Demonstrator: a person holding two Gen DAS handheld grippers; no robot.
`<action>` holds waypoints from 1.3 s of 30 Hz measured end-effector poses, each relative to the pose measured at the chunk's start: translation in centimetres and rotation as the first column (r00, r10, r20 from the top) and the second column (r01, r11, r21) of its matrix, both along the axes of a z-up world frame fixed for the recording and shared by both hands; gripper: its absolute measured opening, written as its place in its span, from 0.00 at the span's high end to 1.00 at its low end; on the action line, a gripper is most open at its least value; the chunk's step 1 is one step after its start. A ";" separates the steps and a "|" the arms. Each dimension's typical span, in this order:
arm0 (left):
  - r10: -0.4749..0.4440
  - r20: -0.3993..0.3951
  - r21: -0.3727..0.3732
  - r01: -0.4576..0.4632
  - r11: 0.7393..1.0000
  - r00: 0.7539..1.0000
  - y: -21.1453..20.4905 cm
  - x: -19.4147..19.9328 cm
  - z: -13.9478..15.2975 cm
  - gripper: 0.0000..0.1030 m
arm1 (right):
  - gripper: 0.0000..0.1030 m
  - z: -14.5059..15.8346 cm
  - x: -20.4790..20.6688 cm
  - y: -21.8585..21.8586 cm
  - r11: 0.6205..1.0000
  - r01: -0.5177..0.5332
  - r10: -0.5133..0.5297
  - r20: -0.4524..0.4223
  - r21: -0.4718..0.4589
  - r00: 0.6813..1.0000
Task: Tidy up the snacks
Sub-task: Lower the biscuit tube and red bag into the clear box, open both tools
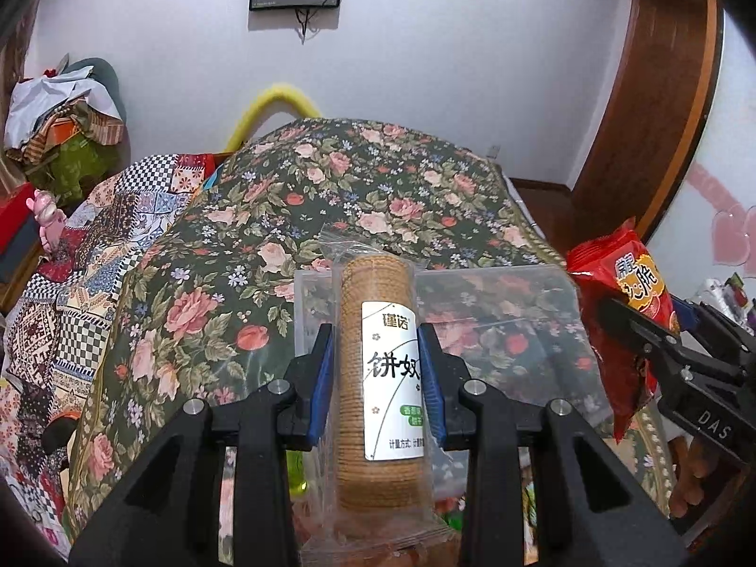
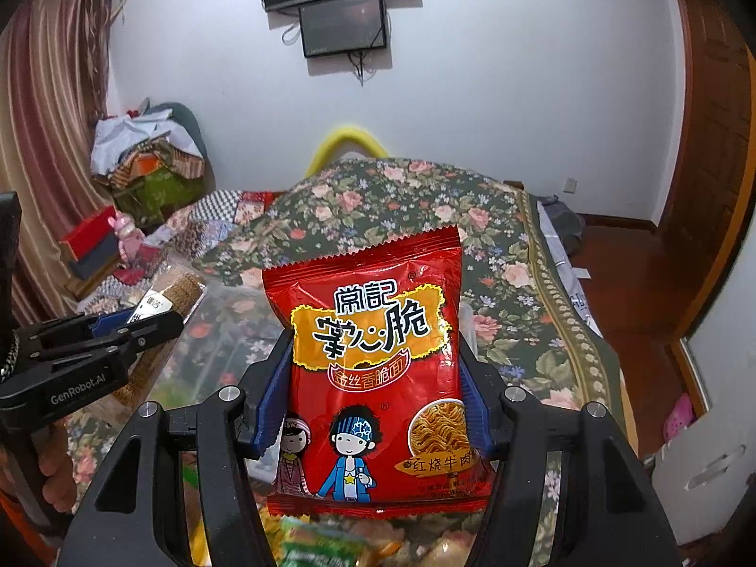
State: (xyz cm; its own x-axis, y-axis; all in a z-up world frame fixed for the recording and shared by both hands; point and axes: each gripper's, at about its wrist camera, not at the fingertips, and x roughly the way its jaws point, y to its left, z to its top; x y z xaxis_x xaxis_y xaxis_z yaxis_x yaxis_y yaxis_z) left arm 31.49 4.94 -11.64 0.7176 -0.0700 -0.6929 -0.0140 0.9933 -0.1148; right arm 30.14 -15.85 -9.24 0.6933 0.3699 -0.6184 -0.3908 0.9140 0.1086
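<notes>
snacks: a biscuit roll [image 1: 378, 378] in clear wrap and a red noodle bag [image 2: 373, 378], each held up in a gripper.
left gripper [image 1: 378, 368]: angled downward over the bed, seen from the right wrist as a black tool at the left edge, a hand below it.
left fingers: blue pads [image 1: 321, 378] pinch the roll from both sides at its white label; the roll stands lengthwise between them, its far end past the tips, its near end back toward the camera.
right gripper [image 2: 373, 392]: angled downward, beside the left one; in the left view it enters from the right edge with the bag.
right fingers: blue pads [image 2: 271, 392] pinch the noodle bag at mid height on both side edges; the bag faces the camera upright, top seam well above the tips.
box [image 1: 519, 293]: clear plastic, lying on the bed just beyond the roll and below both grippers.
other snacks: blurred wrappers [image 2: 326, 543] under the bag, kind cannot be told.
bed [image 1: 359, 179]: dark floral cover, a checked patchwork quilt [image 1: 118, 236] at its left.
room: white wall with a dark screen [image 2: 345, 30], striped curtain [image 2: 52, 94] at left, wooden door frame [image 1: 661, 94] at right, piled cloth [image 1: 61, 113] in the corner.
</notes>
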 end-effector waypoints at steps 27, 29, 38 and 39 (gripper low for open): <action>-0.011 -0.128 -0.017 0.009 1.000 0.992 -0.1 1.9 -3.0 0.66 | 0.35 -3.7 2.9 1.3 0.992 -0.042 0.019 -0.192 -0.115 0.981; -0.009 -0.115 -0.016 0.007 1.000 0.993 -0.1 1.0 -2.2 0.66 | 0.35 -3.0 2.5 0.9 0.995 -0.037 0.019 -0.184 -0.095 0.983; -0.022 -0.046 -0.005 0.021 1.000 0.999 -1.2 -4.3 1.2 0.57 | 0.34 0.6 -2.1 -0.9 0.998 -0.023 0.017 -0.109 -0.053 0.994; -0.024 -0.038 -0.003 0.024 1.000 0.999 -1.4 -5.0 1.5 0.56 | 0.34 1.0 -2.8 -1.2 0.998 -0.022 0.017 -0.100 -0.050 0.995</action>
